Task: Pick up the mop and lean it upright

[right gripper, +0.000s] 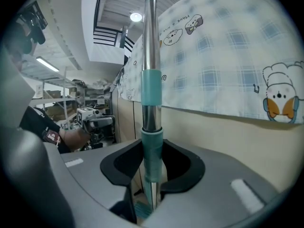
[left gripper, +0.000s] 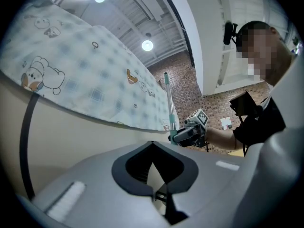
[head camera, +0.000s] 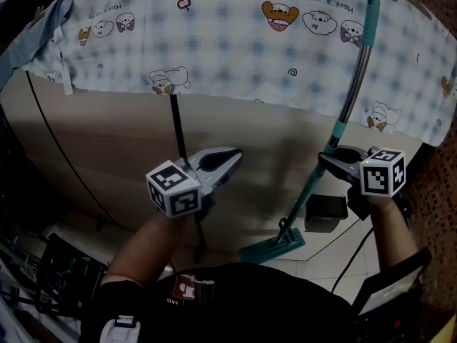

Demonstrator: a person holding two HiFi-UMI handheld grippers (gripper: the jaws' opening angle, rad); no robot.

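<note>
Teal and chrome, the mop [head camera: 351, 84] stands nearly upright. Its top reaches up across the checked cloth [head camera: 214, 34], and its flat head [head camera: 275, 247] sits on the floor below the cloth's hem. The right tongs [head camera: 330, 159] are clenched on the pole at its teal collar, below the cloth's edge. The left tongs [head camera: 234, 156] are closed on nothing and hang well to the side under the same hem, offering no support.

The main risk, as I judge it, is the single grip. The collar and metal look smooth, so the pole could twist or slide through the pads. Once released, the head may skid on the floor and let the top scrape sideways down the cloth, since soft fabric gives little hold. A dark box [head camera: 325, 213] beside the head, also below the cloth, could catch it and tip the pole.
</note>
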